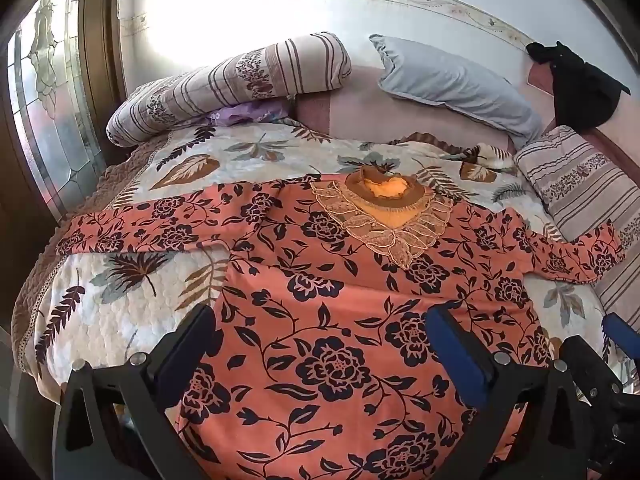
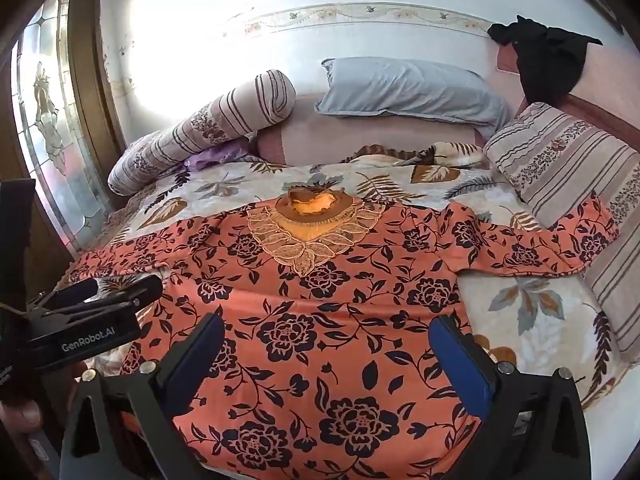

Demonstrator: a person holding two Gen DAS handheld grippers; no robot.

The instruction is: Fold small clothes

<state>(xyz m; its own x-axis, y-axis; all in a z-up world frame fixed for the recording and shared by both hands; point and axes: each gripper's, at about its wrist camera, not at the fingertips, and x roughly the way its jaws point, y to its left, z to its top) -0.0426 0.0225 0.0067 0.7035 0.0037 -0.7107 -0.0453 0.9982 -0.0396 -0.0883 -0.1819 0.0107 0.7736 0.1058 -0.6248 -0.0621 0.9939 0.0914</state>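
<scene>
The orange floral garment (image 1: pixel 328 312) lies spread flat on the bed (image 1: pixel 120 320), collar at 12 o'clock and sleeves out, ready for folding. The left gripper (image 1: pixel 320 336) and right gripper (image 2: pixel 328 344) hover above its hem at 6 o'clock, both wide and empty.

hem of the floral dress (image 1: pixel 336 360) — cut off by the bottom edge, both views | its lower body partly behind gripper fingers | purple cloth (image 1: pixel 248 114) above the dress — mostly under striped bolster (image 1: pixel 224 84), kind unclear

left tongs (image 1: pixel 320 344): wide apart, nothing gripped | orange floral garment (image 1: pixel 340 280): spread flat on quilt (image 1: pixel 100 320)
</scene>
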